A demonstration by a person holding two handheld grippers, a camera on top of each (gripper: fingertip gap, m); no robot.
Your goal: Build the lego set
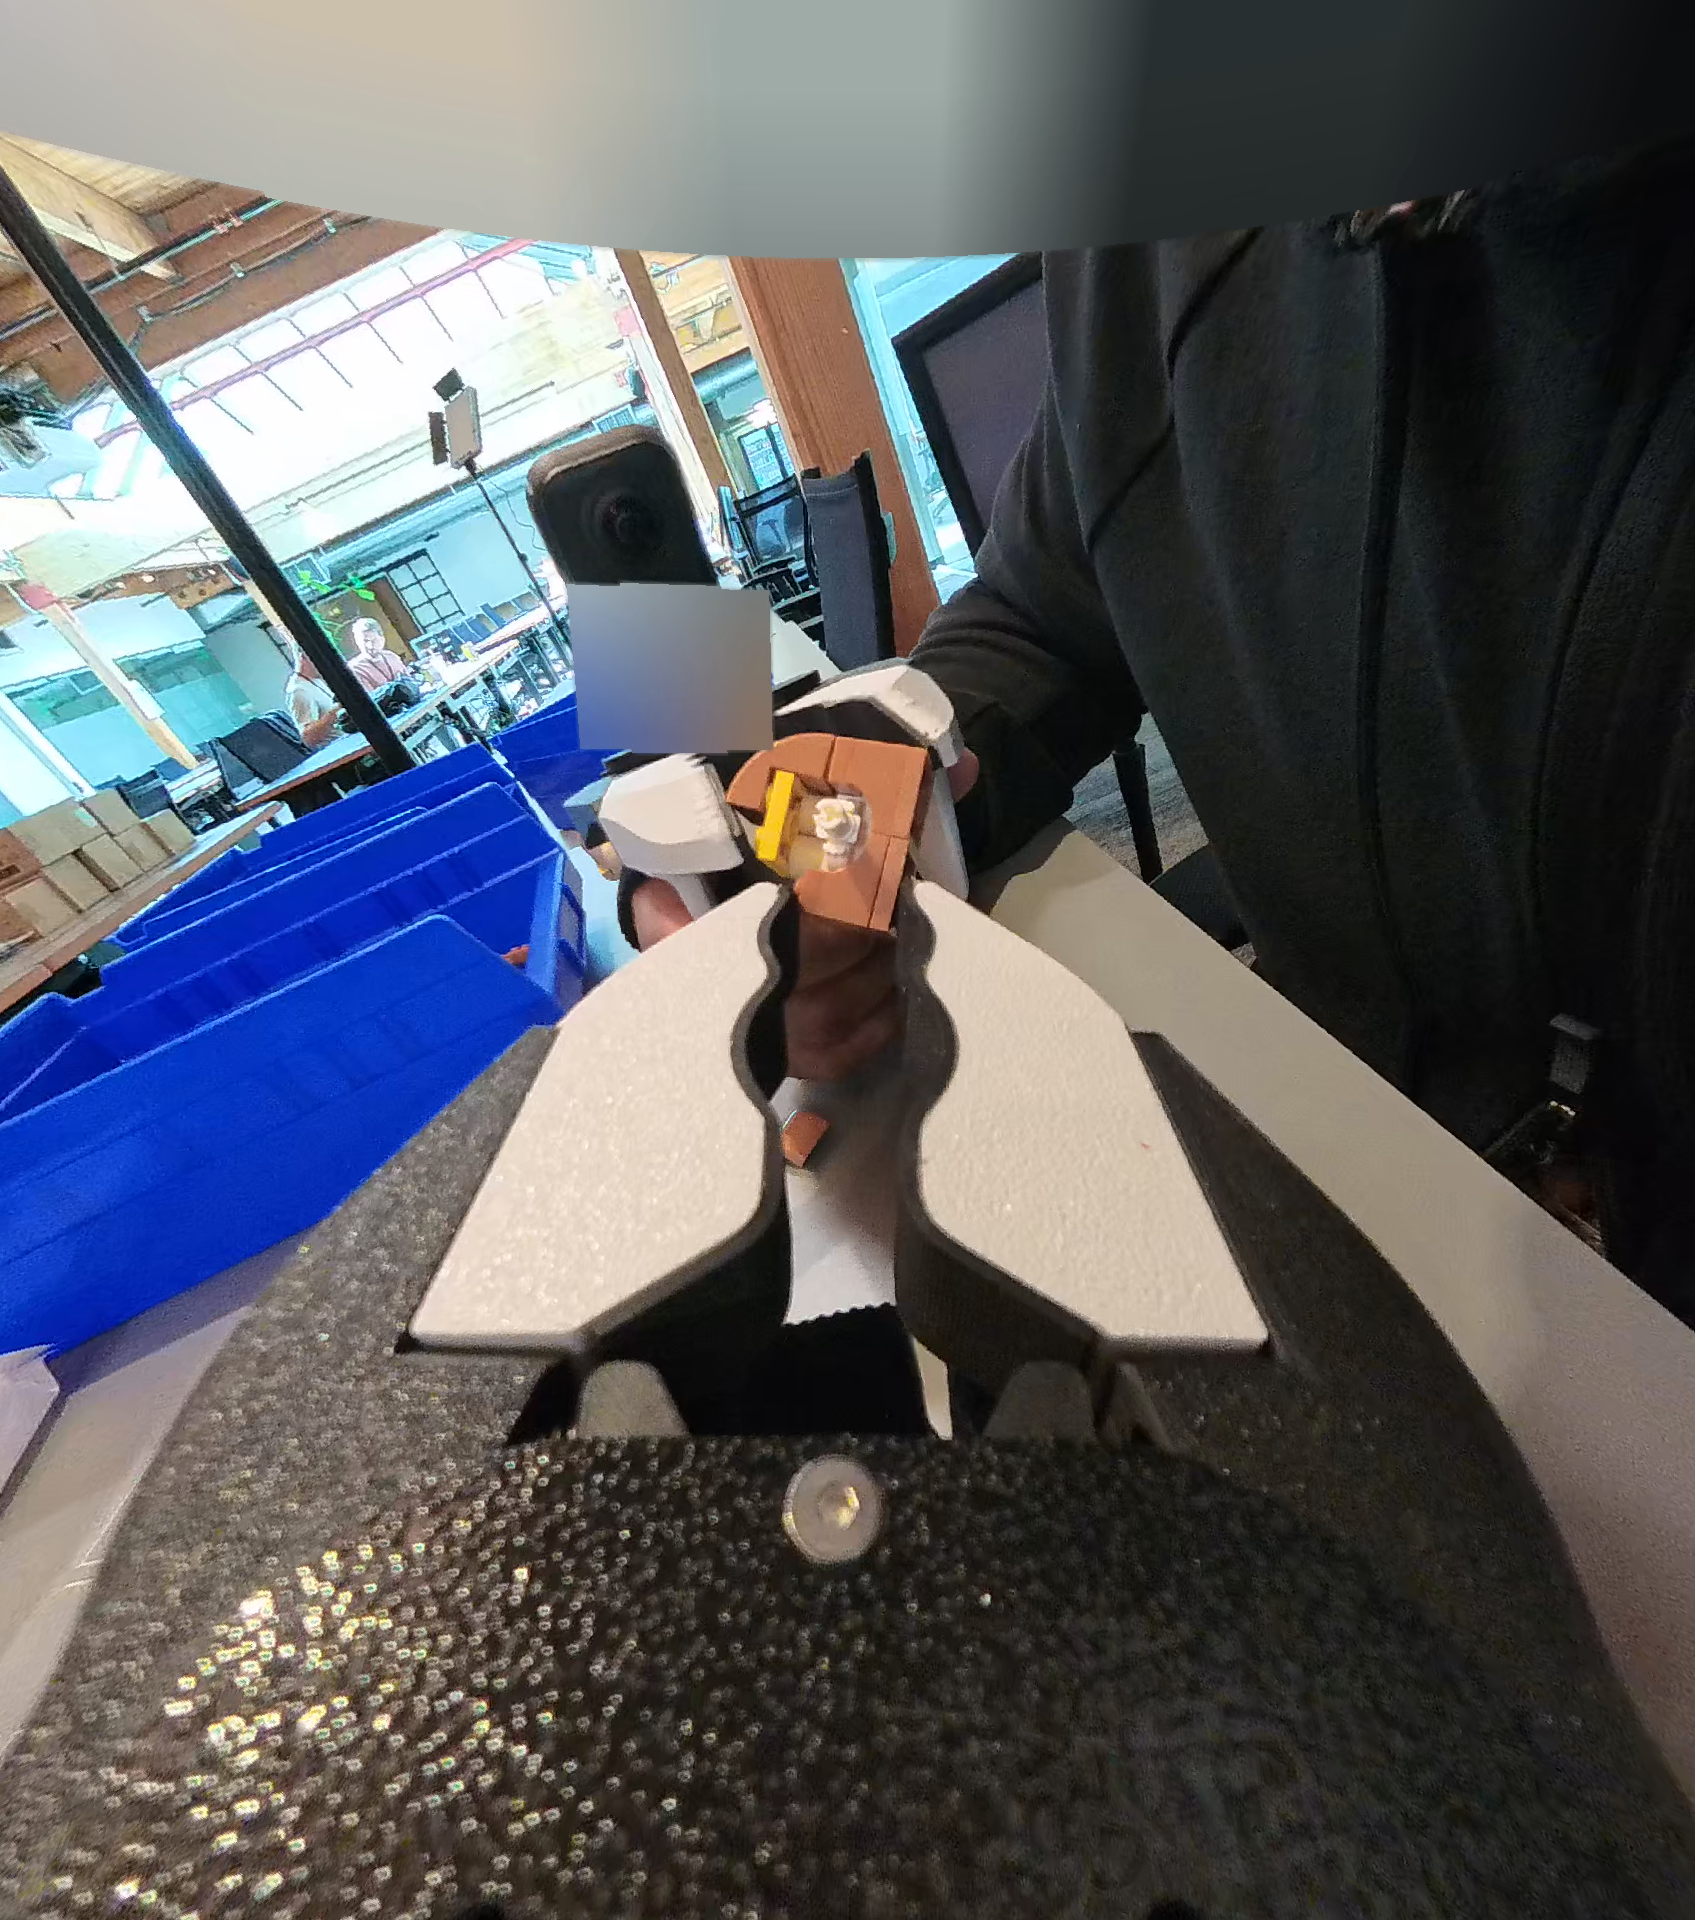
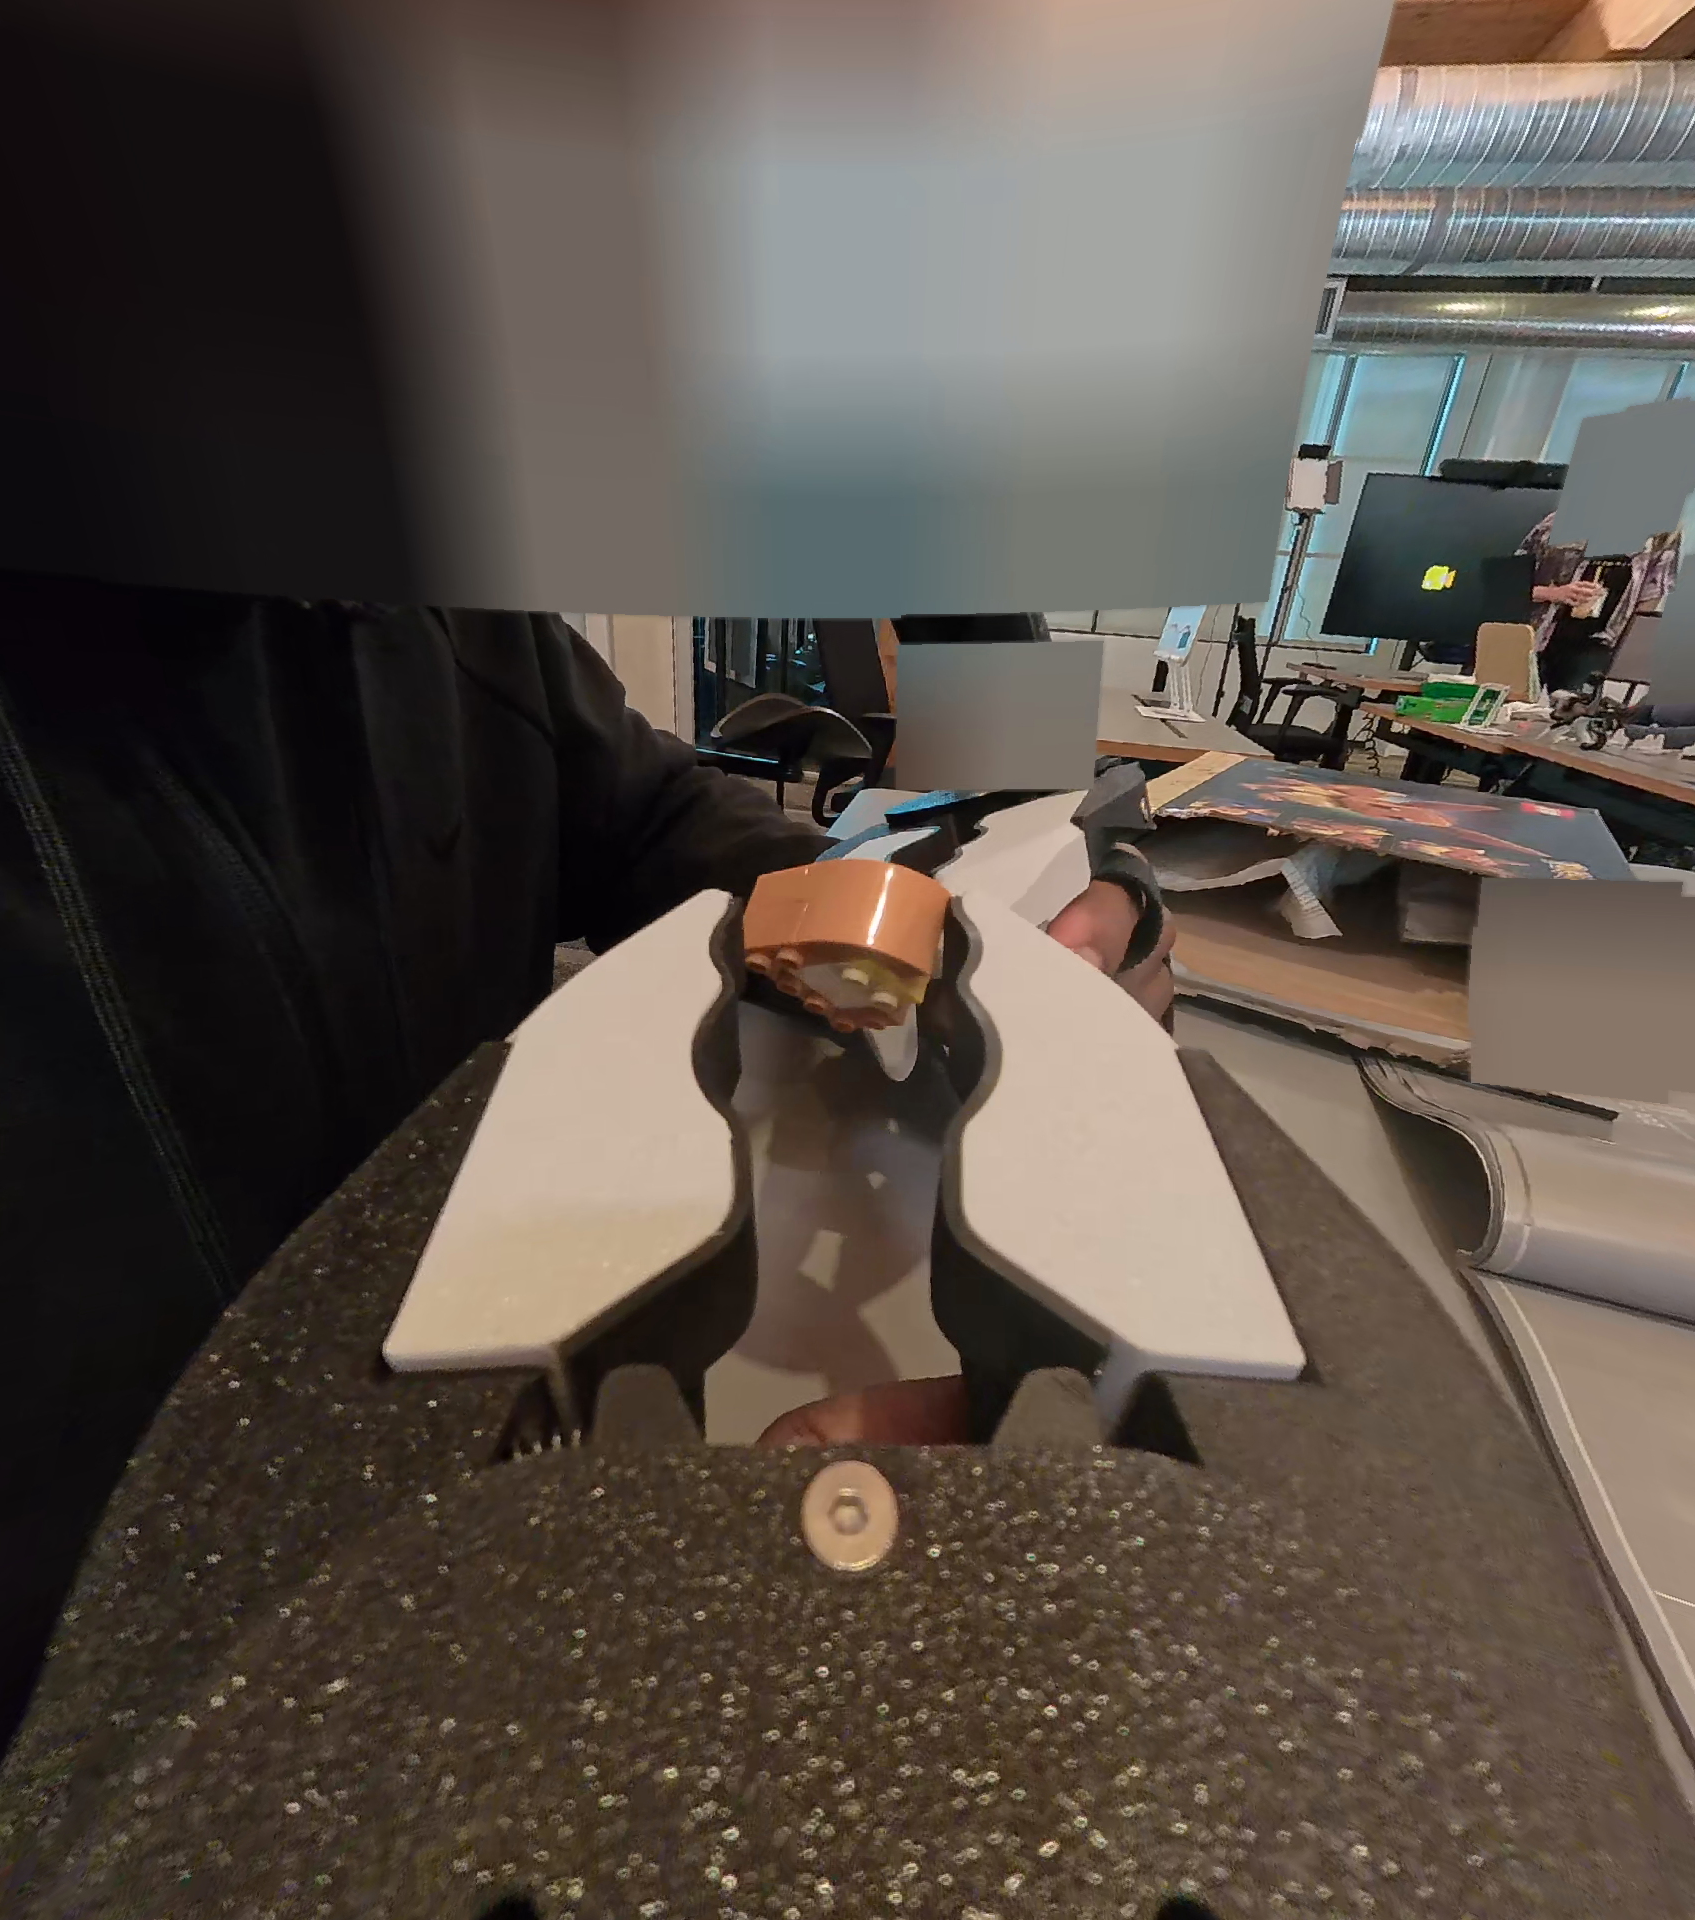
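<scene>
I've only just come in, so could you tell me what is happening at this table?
A person in a dark top holds a pair of tongs in each hand. The right tongs grip a small brown brick assembly above the table. The left tongs are at its lower edge; whether they pinch it is unclear. Blue bins stand beside them.

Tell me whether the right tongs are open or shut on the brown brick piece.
Shut on it: the right tongs have a finger against each side of the brown brick piece, held above the table.
</scene>
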